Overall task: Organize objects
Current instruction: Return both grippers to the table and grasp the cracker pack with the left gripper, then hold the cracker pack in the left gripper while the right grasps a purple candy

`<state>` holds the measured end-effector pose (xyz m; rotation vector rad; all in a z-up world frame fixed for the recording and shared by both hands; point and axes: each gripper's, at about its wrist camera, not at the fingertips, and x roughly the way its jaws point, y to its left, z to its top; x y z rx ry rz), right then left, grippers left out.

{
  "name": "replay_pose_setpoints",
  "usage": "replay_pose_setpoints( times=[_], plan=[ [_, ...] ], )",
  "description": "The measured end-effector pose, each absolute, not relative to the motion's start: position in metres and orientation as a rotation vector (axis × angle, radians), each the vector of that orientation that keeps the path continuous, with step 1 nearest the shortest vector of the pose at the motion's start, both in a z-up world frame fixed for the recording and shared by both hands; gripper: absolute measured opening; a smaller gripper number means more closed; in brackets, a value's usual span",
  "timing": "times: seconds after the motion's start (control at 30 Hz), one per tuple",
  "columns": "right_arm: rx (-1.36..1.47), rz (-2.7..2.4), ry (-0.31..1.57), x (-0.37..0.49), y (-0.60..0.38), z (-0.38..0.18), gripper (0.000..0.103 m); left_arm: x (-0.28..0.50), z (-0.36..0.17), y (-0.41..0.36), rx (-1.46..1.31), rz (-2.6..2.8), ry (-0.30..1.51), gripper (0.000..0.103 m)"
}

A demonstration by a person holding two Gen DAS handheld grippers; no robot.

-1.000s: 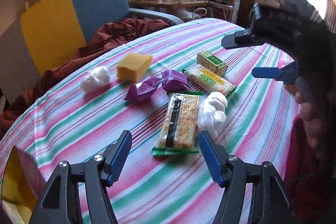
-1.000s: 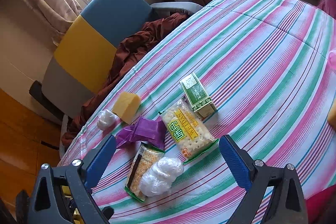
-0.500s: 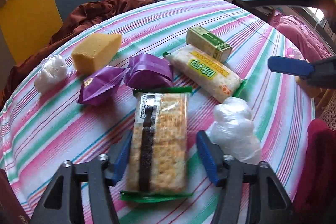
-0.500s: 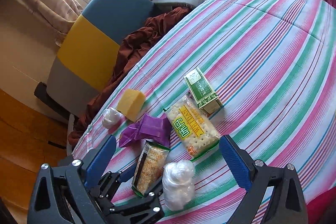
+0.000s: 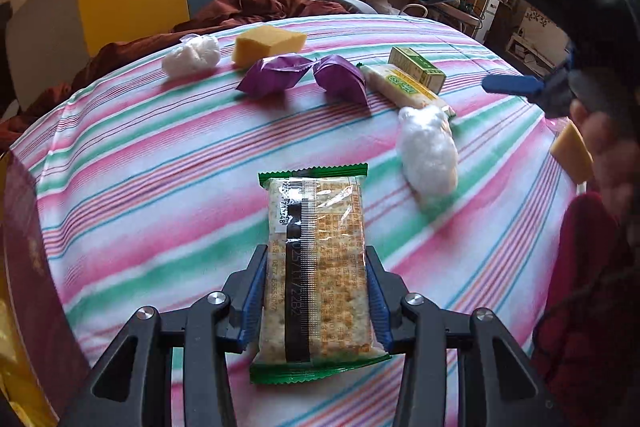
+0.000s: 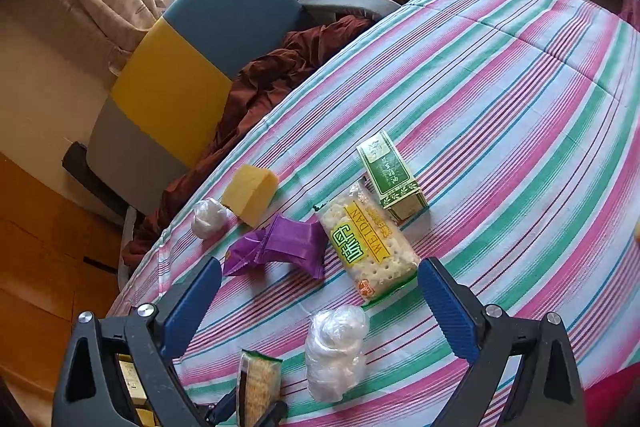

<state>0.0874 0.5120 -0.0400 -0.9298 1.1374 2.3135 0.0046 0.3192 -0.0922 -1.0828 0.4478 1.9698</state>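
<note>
Cracker pack [image 5: 318, 267] between left-view fingers [image 5: 253, 301]

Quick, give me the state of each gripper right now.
Left gripper: closed on the cracker packet, lifted off the table.
Right gripper: open, holding nothing, above the striped tablecloth.

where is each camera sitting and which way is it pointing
Left wrist view: rides the left claw, angled down the striped tablecloth; its pads press the green-edged cracker packet; the right claw and a hand show.
Right wrist view: rides the open right claw, looking down from higher at the yellow-labelled cracker pack and green carton.
Shared: cracker packet, white plastic-wrapped bundle, purple wrappers.
</note>
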Motion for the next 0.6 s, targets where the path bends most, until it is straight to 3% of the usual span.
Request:
replay_pose_setpoints(
  times=[0.33,0.6],
  plan=[
    [-1.072,2.392,0.91,0.066,0.484,-0.042,0.099,0.02,-0.093,0.295,-0.977,1.996,0.422,0.045],
    [-1.214,2.533,0.764,0.044,0.447,-0.037,0.084,0.022,-0.097,0.294,-0.914,1.997,0.428,0.045]
  ],
)
